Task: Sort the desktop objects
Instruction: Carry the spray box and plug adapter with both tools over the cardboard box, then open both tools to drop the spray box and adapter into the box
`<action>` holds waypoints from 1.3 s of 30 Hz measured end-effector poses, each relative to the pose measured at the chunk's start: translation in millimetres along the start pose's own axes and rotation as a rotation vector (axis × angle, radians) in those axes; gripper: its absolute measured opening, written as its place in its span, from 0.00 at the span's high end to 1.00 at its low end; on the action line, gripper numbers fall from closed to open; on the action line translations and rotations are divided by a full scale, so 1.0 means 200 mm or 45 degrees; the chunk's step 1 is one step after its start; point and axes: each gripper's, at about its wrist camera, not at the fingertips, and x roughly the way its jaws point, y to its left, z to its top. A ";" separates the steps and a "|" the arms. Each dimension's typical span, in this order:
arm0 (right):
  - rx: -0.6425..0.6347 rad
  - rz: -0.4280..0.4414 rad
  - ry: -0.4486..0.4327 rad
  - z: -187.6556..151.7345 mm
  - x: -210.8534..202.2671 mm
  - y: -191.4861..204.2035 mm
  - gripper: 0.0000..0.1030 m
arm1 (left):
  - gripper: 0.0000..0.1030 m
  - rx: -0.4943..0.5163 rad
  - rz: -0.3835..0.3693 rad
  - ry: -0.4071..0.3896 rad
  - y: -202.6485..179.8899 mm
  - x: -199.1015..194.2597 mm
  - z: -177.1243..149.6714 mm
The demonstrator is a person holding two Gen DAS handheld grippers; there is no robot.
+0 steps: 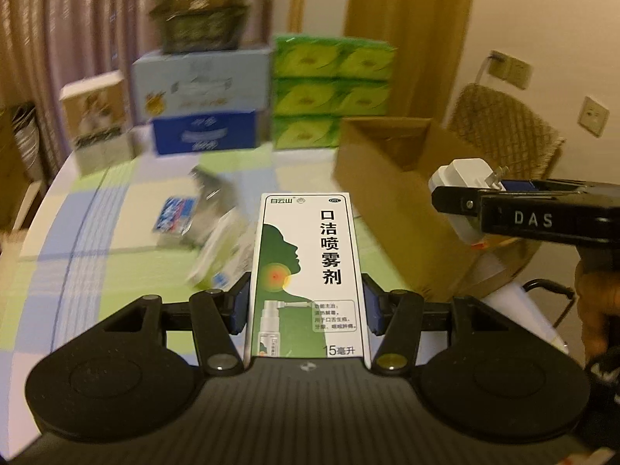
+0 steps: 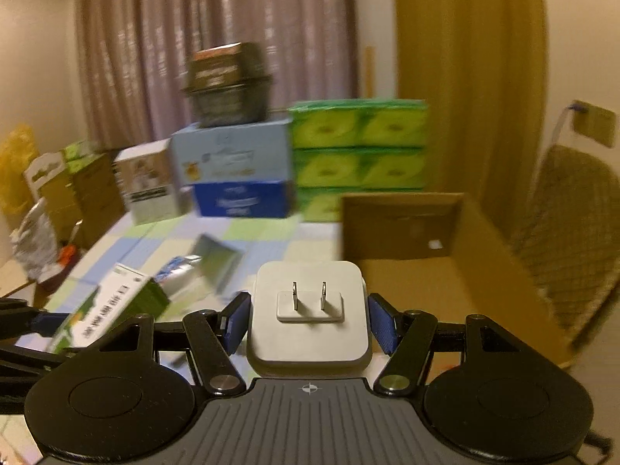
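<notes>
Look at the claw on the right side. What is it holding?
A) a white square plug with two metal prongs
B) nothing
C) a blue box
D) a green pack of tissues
A: the right claw is clamped on the white square plug with two metal prongs, squeezed between its blue pads.

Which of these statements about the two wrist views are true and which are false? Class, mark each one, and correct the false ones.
1. The left gripper holds a green and white oral spray box. True.
2. The right gripper is open and holds nothing. False: it is shut on a white plug adapter.
3. The adapter's two metal prongs point away from the right wrist camera. False: they point towards it.
4. An open cardboard box stands on the table's right side. True.
5. Green tissue packs are stacked behind the cardboard box. True.
</notes>
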 end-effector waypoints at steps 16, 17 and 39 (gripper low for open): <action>0.091 -0.132 0.070 -0.02 0.07 -0.65 0.40 | 0.51 0.135 -0.206 0.016 -0.63 0.42 0.34; 0.089 -0.135 0.076 -0.02 0.09 -0.66 0.40 | 0.51 0.141 -0.212 0.022 -0.65 0.45 0.35; 0.091 -0.129 0.154 -0.05 0.34 -0.74 0.40 | 0.54 0.164 -0.272 0.041 -0.71 0.83 0.37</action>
